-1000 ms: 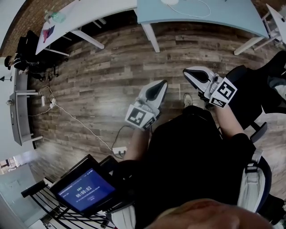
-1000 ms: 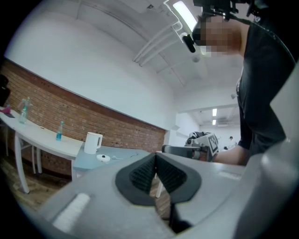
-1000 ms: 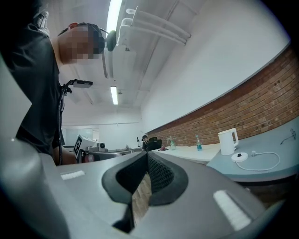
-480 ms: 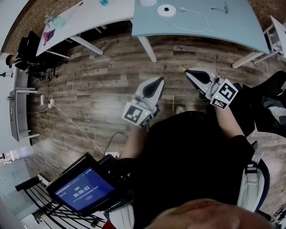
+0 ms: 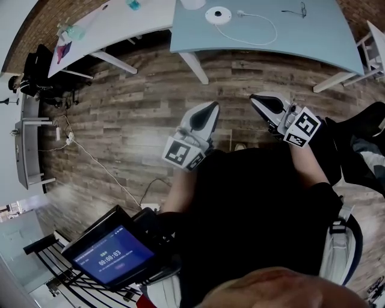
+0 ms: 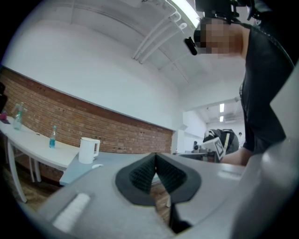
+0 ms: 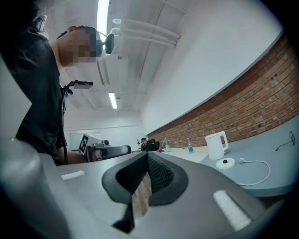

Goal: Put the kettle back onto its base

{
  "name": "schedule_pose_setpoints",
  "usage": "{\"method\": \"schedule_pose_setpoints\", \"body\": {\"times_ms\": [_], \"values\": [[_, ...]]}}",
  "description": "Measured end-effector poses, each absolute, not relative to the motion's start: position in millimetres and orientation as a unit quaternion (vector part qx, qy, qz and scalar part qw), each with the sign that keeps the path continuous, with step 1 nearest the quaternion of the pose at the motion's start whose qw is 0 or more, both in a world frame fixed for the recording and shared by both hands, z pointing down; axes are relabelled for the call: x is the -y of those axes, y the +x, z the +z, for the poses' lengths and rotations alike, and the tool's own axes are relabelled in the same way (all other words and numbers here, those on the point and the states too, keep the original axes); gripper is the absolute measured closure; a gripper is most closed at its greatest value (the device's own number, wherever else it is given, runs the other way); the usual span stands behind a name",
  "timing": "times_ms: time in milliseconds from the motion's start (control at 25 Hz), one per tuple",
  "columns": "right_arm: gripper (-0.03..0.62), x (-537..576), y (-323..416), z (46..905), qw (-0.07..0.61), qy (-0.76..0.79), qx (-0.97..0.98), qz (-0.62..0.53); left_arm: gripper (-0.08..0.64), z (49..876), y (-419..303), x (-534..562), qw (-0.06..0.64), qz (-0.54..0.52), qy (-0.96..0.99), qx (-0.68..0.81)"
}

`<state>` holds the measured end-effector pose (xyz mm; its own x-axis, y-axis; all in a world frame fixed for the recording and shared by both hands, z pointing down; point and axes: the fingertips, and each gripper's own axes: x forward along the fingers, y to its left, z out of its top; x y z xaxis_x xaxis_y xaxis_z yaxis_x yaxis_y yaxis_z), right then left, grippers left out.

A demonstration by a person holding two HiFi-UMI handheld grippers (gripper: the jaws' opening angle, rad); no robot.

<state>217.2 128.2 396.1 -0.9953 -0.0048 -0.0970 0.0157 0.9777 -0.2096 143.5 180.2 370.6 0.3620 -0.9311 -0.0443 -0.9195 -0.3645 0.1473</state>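
Both tools are held out over the wood floor (image 5: 138, 120). The left gripper (image 5: 209, 111) and right gripper (image 5: 260, 100) are clamped fully together, with nothing gripped. The kettle (image 7: 216, 144) is seen on the table (image 5: 313, 36) at twelve o'clock, with its base (image 7: 225, 163) just beside it at five o'clock.

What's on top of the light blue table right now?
On the table: a white kettle, its empty round base beside it with a white cord, and what look like glasses. The table's far edge lies outside the head view, so anything there goes unseen.
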Motion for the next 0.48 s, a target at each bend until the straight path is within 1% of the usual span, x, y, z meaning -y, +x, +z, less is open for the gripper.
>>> {"method": "schedule_pose_setpoints", "body": {"times_ms": [240,480], "values": [[0.589,-121,213,401,0.043,0.001,-0.993,-0.112,0.557,376,141,-173,0.061,-0.064,0.823,0.561],[0.589,-106,198,406,0.038,-0.014,-0.993,-0.112,0.557,381,122,-155,0.068,-0.073,0.829,0.55]]}}
